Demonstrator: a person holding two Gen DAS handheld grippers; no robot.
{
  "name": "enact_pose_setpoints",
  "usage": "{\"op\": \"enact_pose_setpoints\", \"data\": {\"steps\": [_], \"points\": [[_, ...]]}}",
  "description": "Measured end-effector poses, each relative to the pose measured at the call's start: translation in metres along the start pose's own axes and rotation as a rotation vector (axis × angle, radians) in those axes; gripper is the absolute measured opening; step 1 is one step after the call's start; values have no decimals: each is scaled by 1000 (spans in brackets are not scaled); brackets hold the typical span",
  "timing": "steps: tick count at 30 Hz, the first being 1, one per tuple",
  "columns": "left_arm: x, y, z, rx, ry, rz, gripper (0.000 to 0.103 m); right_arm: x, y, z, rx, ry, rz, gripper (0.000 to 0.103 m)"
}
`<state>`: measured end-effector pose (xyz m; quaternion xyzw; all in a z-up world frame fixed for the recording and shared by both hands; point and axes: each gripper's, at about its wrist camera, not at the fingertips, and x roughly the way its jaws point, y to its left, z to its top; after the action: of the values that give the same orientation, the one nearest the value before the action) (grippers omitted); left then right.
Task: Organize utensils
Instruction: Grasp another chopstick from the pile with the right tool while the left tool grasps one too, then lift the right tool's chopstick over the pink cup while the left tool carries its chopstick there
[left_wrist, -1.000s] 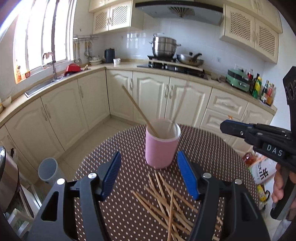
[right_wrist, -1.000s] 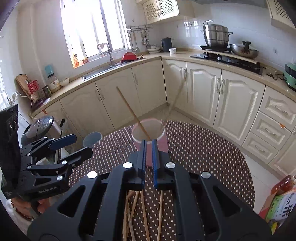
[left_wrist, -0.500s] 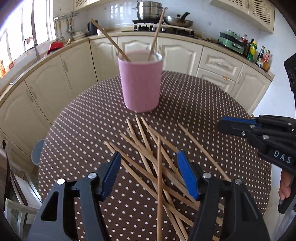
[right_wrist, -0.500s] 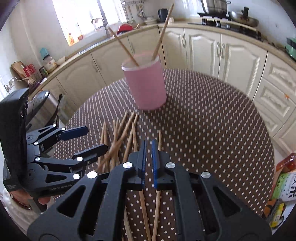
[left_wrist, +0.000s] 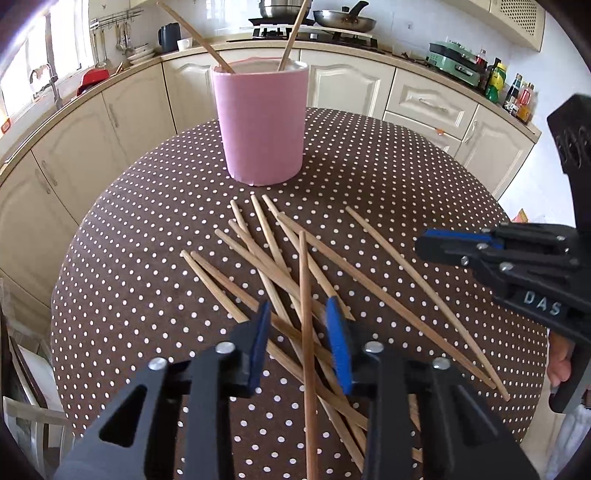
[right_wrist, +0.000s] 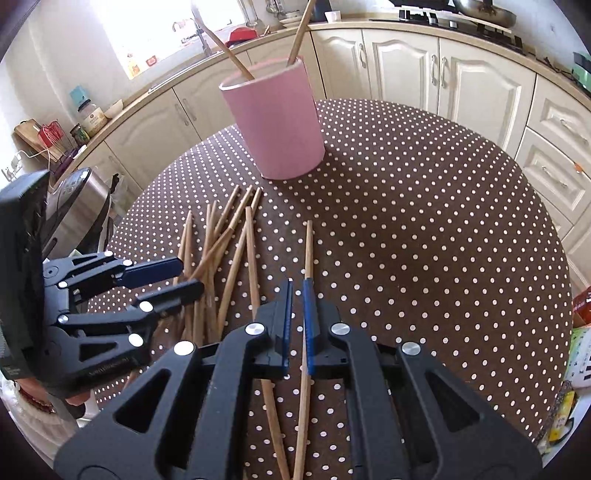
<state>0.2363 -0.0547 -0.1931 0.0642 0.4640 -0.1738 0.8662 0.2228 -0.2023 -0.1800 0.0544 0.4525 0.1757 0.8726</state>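
- Left gripper: tipped down over the scattered chopsticks, jaws closing with blue pads not yet pressing on anything
- Between those pads: one chopstick, lying on top of the heap and pointing straight away toward the cup, with a gap visible on either side of it
- Right gripper: pads brought together to a thin slit, nothing clamped between them; hanging low over the right edge of the heap
- Directly beneath its right finger: a lone chopstick on the cloth, set a little apart from the rest and running toward the cup
- Pink cup: upright on the far half of the round table, just beyond the tips of the loose sticks and not touching them
- Inside the cup: two chopsticks leaning outward, one to the left and one to the right
- Remaining sticks: crisscrossed flat on the brown cloth with white dots, most fanned between the two grippers, two long ones trailing toward the right edge
- Behind the table: cream cabinets, a sink under the window, pans on the hob
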Motion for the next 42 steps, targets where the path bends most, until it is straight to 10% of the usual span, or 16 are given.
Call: {"op": "enact_pose_setpoints", "data": {"steps": [3,26,42], "points": [[1,2,2,-7,7,-29,11,7,-2,1,3,19,-2,7],[-5,15,19,-52,-32,-53,6,54,20,28,-117,165,-98,12],[-76,27,46,-95,-168,-67,6,18,37,51,-113,29,-15,6]]}}
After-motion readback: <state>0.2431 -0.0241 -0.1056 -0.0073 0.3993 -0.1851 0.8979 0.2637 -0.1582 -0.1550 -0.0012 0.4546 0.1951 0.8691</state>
